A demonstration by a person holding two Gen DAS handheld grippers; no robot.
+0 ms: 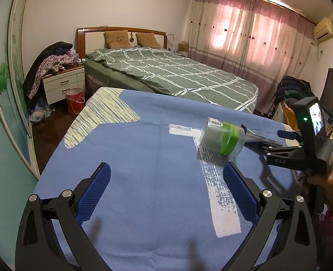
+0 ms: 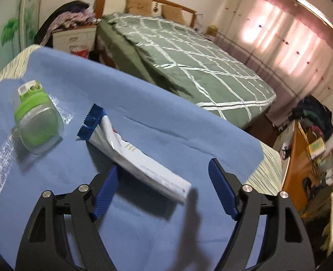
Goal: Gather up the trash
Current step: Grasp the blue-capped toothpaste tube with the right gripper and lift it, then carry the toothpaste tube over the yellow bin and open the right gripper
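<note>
Right now the right hand-held gripper [image 2: 164,185] stands wide open, holding nothing — its left finger touches or overlaps the white-and-blue wrapper [image 2: 134,155] lying low-centre on the blue-covered counter [image 2: 166,117]. Closing off-centre could pinch cloth or skid the wrapper toward the clear green-banded container [image 2: 38,122] at centre-left. The left hand-held gripper [image 1: 166,192] hovers open, empty. No trash bin is identifiable — motion blur smears the right edge.

A bedroom in soft daylight.
A bed [image 1: 166,76] with a green checked cover fills the centre, pink curtains [image 1: 245,36] glow at upper right, a white nightstand [image 1: 62,83] heaped with clothes stands at left, and an air conditioner [image 1: 324,29] hangs far right.
</note>
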